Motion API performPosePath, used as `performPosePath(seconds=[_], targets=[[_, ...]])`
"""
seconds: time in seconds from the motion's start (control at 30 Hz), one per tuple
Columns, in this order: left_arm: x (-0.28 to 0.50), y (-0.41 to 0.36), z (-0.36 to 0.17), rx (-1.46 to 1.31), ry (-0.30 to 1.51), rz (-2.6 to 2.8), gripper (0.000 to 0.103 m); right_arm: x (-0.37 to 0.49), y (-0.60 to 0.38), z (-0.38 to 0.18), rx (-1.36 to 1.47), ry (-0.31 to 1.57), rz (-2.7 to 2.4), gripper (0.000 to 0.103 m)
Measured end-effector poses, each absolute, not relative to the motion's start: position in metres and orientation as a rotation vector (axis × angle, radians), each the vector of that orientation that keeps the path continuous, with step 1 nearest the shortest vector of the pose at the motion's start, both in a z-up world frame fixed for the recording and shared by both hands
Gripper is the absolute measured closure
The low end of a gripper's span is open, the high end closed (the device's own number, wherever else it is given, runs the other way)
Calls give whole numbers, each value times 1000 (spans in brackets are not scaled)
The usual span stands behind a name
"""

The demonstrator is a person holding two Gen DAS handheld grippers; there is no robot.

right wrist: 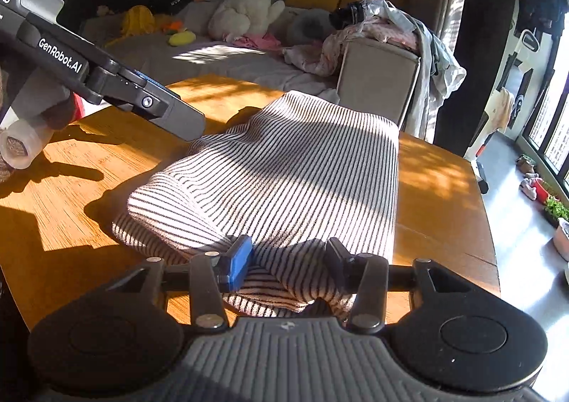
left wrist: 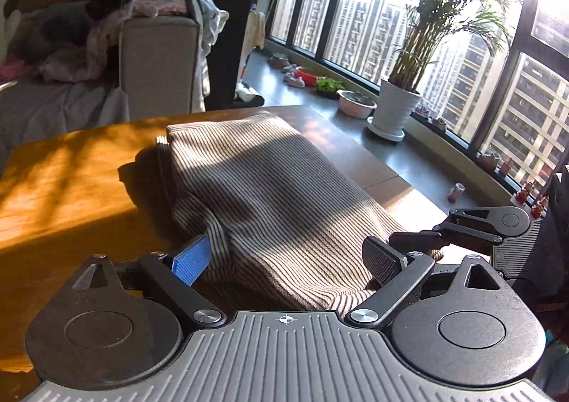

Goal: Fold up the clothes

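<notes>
A folded garment of ribbed knit with fine brown-and-cream stripes point(left wrist: 270, 188) lay on the warm orange wooden table point(left wrist: 64, 188), half in sun and half in shadow. The left gripper point(left wrist: 288, 260) stood with its fingers spread wide — the blue-padded finger point(left wrist: 188, 261) touched the near left edge of the cloth, the black textured finger point(left wrist: 384, 261) sat at its near right corner, and the fabric stretched away between and beyond them without being pinched. In the right wrist view the right gripper point(right wrist: 288, 260) had its two fingers partly drawn in, and a bunched fold of the same striped garment point(right wrist: 284, 174) rose between them; whether the pads actually clamped it could not be told. Ahead of those fingers and to their left hung the grey body of the other gripper point(right wrist: 117, 82), over the table — beyond the cloth's far edge stood a grey sofa point(right wrist: 377, 71) heaped with loose clothes point(right wrist: 384, 25).
</notes>
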State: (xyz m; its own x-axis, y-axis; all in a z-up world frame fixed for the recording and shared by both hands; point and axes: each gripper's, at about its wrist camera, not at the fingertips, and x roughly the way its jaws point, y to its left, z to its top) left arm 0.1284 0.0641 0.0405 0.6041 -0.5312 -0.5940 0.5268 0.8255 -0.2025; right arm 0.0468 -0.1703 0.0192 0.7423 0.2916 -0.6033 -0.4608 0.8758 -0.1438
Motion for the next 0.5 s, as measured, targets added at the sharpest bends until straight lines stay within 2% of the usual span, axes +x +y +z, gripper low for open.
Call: performPosePath(seconds=[0.1, 0.17, 0.23, 0.43, 0.47, 0.5], targets=[[130, 65, 36, -2, 696, -618, 7, 37, -172, 28, -287, 591, 437, 50], [131, 66, 33, 11, 695, -608, 7, 24, -167, 31, -349, 557, 494, 35], [131, 69, 31, 27, 695, -604, 7, 11, -157, 31, -434, 531, 551, 24], [125, 76, 29, 71, 697, -609, 6, 7, -122, 2, -641, 511, 549, 24], [124, 77, 28, 79, 697, -610, 5, 14, -123, 4, -601, 529, 537, 32], [123, 78, 28, 86, 697, -611, 5, 21, -125, 6, -560, 547, 525, 33]])
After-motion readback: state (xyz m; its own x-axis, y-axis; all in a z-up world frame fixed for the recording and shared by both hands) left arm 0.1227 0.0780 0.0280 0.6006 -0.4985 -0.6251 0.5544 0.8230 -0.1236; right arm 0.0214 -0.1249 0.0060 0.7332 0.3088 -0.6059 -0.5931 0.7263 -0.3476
